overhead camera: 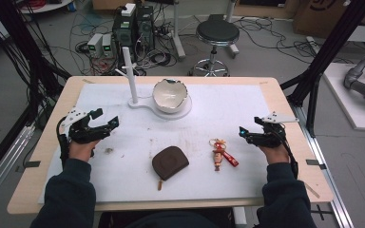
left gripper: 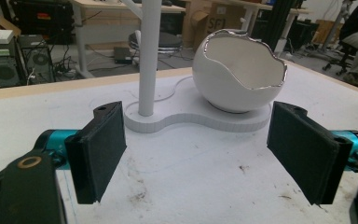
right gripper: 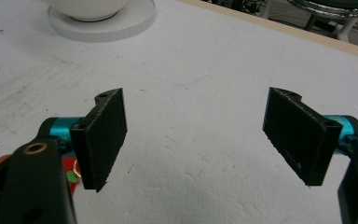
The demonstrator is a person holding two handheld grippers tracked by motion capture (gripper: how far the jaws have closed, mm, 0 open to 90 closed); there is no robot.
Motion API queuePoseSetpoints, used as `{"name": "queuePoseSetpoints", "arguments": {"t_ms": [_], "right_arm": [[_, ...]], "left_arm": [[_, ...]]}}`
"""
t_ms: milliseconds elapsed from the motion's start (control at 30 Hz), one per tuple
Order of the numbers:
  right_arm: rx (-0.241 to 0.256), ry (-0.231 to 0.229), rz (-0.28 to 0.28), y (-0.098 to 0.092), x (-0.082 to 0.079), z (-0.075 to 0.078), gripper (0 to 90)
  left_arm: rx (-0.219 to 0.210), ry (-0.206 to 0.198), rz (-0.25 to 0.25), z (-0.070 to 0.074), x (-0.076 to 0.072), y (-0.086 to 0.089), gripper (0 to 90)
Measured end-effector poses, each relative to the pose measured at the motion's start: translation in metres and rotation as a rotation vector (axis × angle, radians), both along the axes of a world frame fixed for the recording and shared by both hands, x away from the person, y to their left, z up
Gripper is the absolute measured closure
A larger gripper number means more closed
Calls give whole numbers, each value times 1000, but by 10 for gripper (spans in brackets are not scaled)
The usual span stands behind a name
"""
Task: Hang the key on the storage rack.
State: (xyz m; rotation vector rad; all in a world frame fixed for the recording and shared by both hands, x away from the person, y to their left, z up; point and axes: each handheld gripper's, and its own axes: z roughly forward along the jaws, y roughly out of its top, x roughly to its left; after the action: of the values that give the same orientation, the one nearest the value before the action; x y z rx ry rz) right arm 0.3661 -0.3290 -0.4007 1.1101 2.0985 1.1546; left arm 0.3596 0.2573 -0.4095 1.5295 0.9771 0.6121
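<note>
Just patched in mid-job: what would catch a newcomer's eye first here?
The white eggshell-shaped bowl on its stand base at the table's far centre, beside a white post. Nearer, a brown pouch and a red keychain figure lie between the open left tool and right tool.

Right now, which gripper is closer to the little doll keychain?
Right. The right gripper hovers just beside the doll keychain, slightly past it and to its right. The left gripper is far across the mat, beyond the brown pouch.
</note>
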Motion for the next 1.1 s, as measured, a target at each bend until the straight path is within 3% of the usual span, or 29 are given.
{"name": "queuePoseSetpoints", "arguments": {"t_ms": [233,600,867,1100], "right_arm": [[6,9,9,-3,0,-2,221],[26,30,41,0,-1,-3,221],[23,54,90,21,-6,-1,234],[33,119,185,48,-12,-9,234]], "left_arm": [[23,18,11,-3,3,-1,194],[22,29,3,-3,2,-1,202],[19,31,7,-5,0,0,232],[13,36,20,-7,3,2,231]]}}
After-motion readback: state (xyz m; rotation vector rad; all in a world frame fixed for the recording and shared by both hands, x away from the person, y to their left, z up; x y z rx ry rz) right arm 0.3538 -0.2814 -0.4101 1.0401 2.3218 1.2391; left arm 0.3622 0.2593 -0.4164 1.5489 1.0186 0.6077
